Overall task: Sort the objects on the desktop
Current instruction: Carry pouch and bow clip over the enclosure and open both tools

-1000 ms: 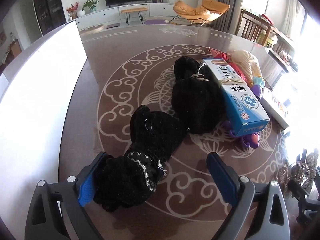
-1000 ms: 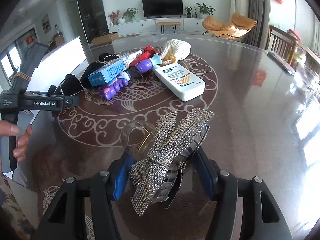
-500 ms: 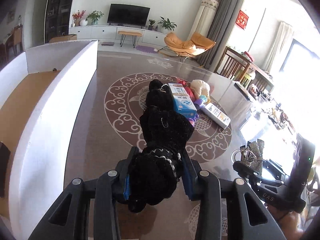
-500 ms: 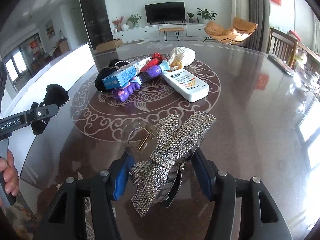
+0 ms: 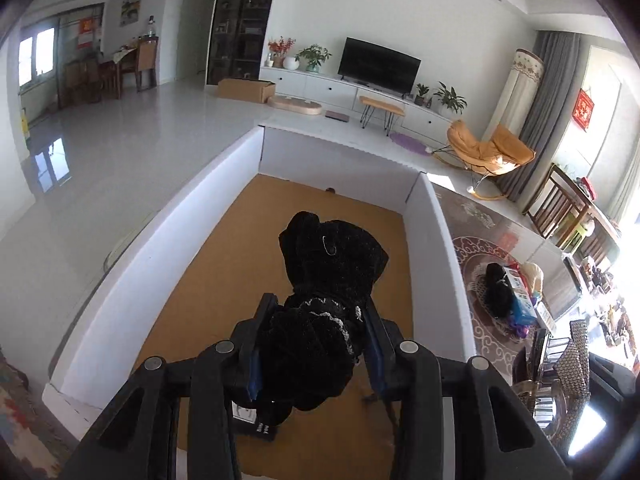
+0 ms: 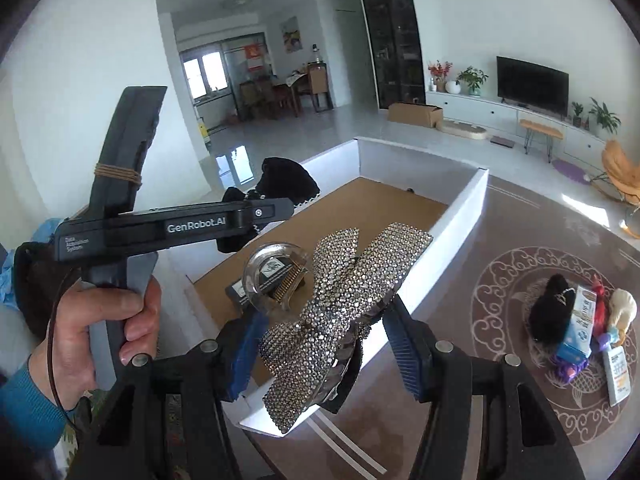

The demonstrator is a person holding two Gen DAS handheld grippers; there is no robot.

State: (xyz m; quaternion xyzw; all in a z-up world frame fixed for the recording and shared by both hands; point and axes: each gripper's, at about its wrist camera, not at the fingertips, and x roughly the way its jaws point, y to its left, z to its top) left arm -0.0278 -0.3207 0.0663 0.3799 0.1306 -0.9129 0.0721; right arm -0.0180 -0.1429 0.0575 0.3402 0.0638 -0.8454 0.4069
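Observation:
My left gripper (image 5: 316,344) is shut on a black velvet bow hair accessory (image 5: 332,264) and holds it above the brown floor of the white-walled box (image 5: 436,248). In the right wrist view the left gripper (image 6: 256,216) shows from the side, above the box (image 6: 468,208), with the black bow (image 6: 286,178) sticking out of it. My right gripper (image 6: 324,340) is shut on a rhinestone bow hair clip (image 6: 344,304) and holds it over the box's near corner.
A small dark card (image 5: 256,424) lies on the box floor near its front. On the patterned table (image 6: 500,280) sits a pile: another black bow (image 6: 548,312), a blue carton (image 6: 580,328), a white tube (image 6: 618,376), a purple toy and a shell.
The left gripper closed on the black bow, lifted it off the table and carried it left over the box. The right gripper carried the rhinestone clip left to the box's corner.

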